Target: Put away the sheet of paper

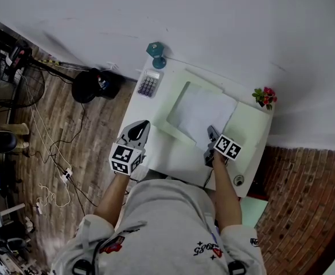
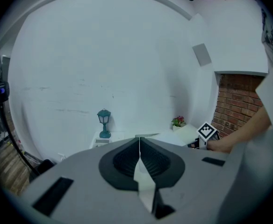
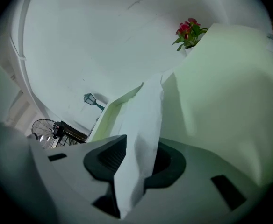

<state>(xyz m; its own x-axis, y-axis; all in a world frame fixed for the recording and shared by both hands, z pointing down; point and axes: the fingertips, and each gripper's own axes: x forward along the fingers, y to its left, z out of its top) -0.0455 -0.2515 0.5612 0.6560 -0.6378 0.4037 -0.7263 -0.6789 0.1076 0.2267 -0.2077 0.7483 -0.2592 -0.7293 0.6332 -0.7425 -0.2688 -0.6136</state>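
T-shirt [image 1: 170, 219]: light grey, short-sleeved, small dark and red prints [image 1: 205, 249].
Tools: left gripper [image 1: 140, 128], right gripper [image 1: 211, 132], grey, with black-and-white marker cubes [image 1: 124, 158].

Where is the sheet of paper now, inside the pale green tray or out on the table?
Inside: the sheet of paper lies unfolded within the tray, one corner between the parted jaws of the right gripper.

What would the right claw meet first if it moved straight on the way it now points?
The sheet of paper, whose edge stands between the open jaws of the right claw. Behind it probably comes the pale green box, though depth is unclear.
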